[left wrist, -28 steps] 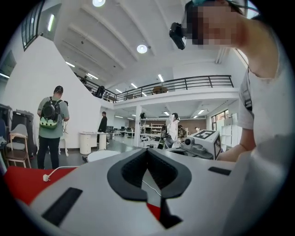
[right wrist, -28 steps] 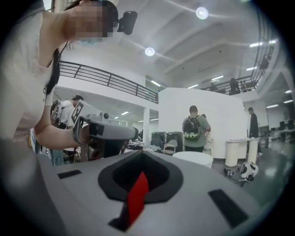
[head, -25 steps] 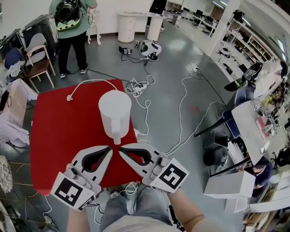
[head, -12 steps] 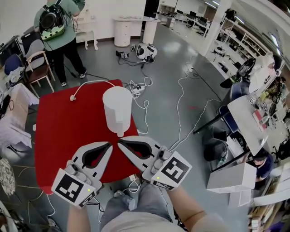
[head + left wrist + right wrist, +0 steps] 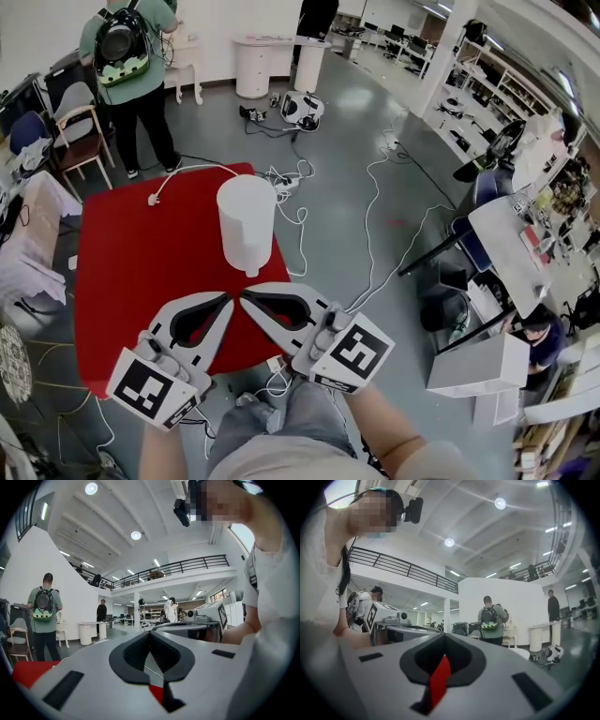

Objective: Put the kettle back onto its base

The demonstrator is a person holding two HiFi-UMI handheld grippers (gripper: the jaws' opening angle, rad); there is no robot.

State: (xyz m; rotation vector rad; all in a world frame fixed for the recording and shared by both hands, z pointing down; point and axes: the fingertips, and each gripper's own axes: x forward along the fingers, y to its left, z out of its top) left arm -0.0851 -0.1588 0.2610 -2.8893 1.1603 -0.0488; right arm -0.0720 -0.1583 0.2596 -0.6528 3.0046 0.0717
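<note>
A big open workshop with a grey floor lies all round, loose floor cables [image 5: 375,216] trailing to the right and a person with a green backpack [image 5: 131,56] standing at the far left. In the middle stands a red table [image 5: 141,272]. The white kettle [image 5: 247,223] is upright on its far right part, close to the right edge, with its handle [image 5: 248,267] turned toward the near side. A white power cord [image 5: 192,169] arcs from a loose plug [image 5: 157,199] on the cloth round to the kettle's far side. The base itself does not show; it may sit under the kettle, but I cannot tell.

The left gripper [image 5: 223,305] and the right gripper [image 5: 248,295] hover side by side at the near edge, tips almost meeting, just short of the handle and clear of it. Each gripper's own view shows its jaws pressed together with nothing between them.

The risks, as I judge them:
- With the jaws pressed together, any push forward would knock the handle rather than take it.
- The kettle is so near the right edge that a shove could tip it or send it off.
- The slack cord and free plug could snag a jaw and drag whatever the cord is fixed to.
</note>
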